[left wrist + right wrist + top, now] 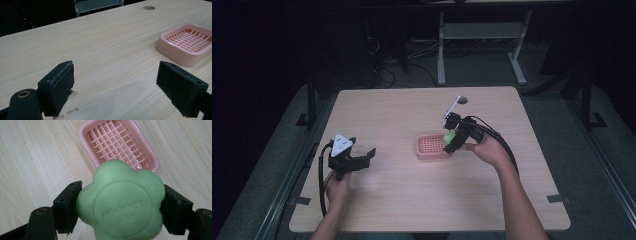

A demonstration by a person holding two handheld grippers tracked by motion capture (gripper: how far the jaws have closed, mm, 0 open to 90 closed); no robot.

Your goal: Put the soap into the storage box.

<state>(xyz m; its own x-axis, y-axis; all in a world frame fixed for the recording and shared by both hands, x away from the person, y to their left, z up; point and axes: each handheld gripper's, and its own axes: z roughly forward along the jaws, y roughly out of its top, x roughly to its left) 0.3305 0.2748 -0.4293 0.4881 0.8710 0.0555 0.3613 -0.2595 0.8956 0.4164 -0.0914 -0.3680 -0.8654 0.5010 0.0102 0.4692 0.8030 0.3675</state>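
A pink soap dish point(432, 147) with a grid floor sits near the middle of the wooden table point(402, 110). My right gripper point(451, 137) is shut on a green flower-shaped soap point(448, 136), held just above the dish's right end. In the right gripper view the soap point(121, 203) is clamped between both black jaws, with the dish point(120, 142) below and beyond it. My left gripper point(364, 157) stands open at the table's left, nothing between its jaws. In the left gripper view the dish point(187, 43) lies off to the right.
A round cable hole point(462, 100) lies near the table's far edge. Behind the table stand a white desk frame point(482, 45) and loose cables on the dark floor. Bare tabletop stretches between my left gripper and the dish.
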